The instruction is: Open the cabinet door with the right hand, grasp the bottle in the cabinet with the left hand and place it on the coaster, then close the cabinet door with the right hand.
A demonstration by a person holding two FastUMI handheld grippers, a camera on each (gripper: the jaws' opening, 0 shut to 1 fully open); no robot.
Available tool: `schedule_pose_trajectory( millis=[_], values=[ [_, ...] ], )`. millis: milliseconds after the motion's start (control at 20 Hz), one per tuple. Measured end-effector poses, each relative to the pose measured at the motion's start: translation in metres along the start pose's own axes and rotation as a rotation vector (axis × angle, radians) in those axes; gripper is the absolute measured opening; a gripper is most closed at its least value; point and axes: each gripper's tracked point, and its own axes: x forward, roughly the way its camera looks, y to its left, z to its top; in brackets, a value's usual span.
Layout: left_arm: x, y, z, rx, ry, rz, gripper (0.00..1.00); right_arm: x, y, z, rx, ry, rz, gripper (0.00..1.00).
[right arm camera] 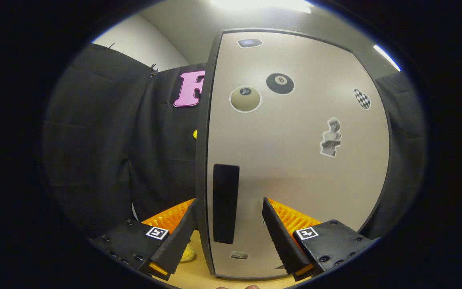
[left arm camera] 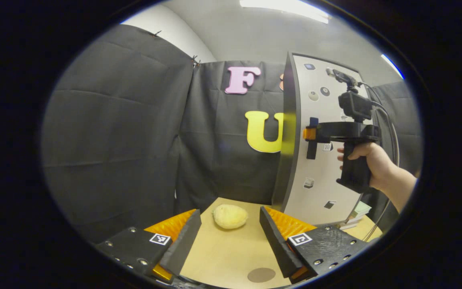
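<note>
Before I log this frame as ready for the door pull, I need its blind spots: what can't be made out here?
- Bottle: behind the shut cabinet door, both views.
- Grip on the handle: the right gripper straddles it, open; contact unclear in the left gripper view, too small.
- Yellow object on the table: too blurred to identify.
- Coaster: near the bottom edge, left gripper open above it.
</note>
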Motion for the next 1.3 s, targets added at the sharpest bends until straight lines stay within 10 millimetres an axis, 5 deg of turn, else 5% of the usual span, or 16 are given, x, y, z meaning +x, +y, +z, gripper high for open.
schedule_pose_trajectory(
  millis=[250, 350, 500, 550, 600, 1300],
  values=[
    [-0.003, 0.006, -0.008, 0.001, 0.018, 0.015, 0.88, 0.009, 0.005, -0.001, -0.016, -0.007, -0.018, 0.99],
    [-0.002, 0.007, -0.008, -0.003, 0.018, 0.017, 0.9, 0.008, 0.001, 0.003, -0.021, -0.02, -0.049, 0.8],
    [-0.003, 0.008, -0.005, -0.001, 0.018, 0.017, 0.9, 0.012, 0.003, 0.005, -0.002, -0.013, -0.048, 0.77],
    [-0.004, 0.008, -0.005, -0.003, 0.014, 0.013, 0.9, 0.011, 0.006, 0.008, 0.006, -0.014, -0.036, 0.52],
    [-0.004, 0.007, -0.003, -0.004, 0.008, 0.008, 0.93, 0.011, 0.006, 0.007, 0.006, -0.01, -0.047, 0.46],
    [-0.013, 0.01, -0.007, -0.02, -0.006, -0.003, 0.88, 0.007, 0.007, 0.002, 0.061, 0.061, -0.027, 0.16]
  ],
)
